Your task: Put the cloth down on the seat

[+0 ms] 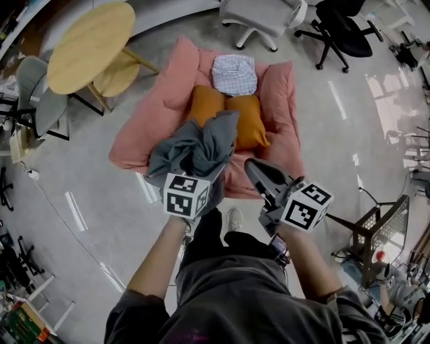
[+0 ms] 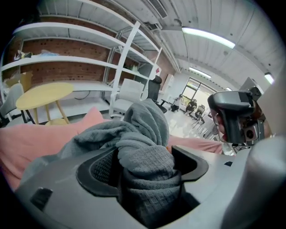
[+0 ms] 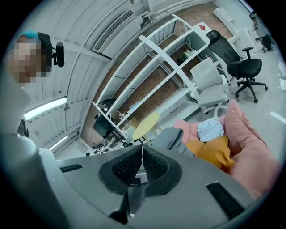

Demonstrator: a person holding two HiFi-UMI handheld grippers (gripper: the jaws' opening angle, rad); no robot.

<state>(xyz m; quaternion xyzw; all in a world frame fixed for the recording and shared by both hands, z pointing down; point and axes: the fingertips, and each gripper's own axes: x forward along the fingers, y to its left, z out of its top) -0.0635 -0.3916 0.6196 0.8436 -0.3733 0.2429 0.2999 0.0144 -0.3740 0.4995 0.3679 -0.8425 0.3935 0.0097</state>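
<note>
A grey cloth (image 1: 198, 148) hangs bunched over the front edge of a pink cushioned seat (image 1: 138, 138). My left gripper (image 1: 195, 169) is under it, mostly covered. In the left gripper view the cloth (image 2: 143, 143) is wadded between the jaws of my left gripper (image 2: 145, 163); the left pad's ribbed face shows bare beside the wad, so the jaws stand open around it. My right gripper (image 1: 251, 166) hovers just right of the cloth, jaws shut with nothing between them (image 3: 142, 154). From there the cloth (image 3: 172, 138) and the seat (image 3: 254, 152) lie ahead.
Two orange cushions (image 1: 245, 117) and a folded checked cloth (image 1: 234, 74) lie on the seat. A round yellow table (image 1: 91, 44) stands at the back left. Office chairs (image 1: 265, 17) (image 1: 342, 30) are behind, and a wire cart (image 1: 384, 228) is at the right.
</note>
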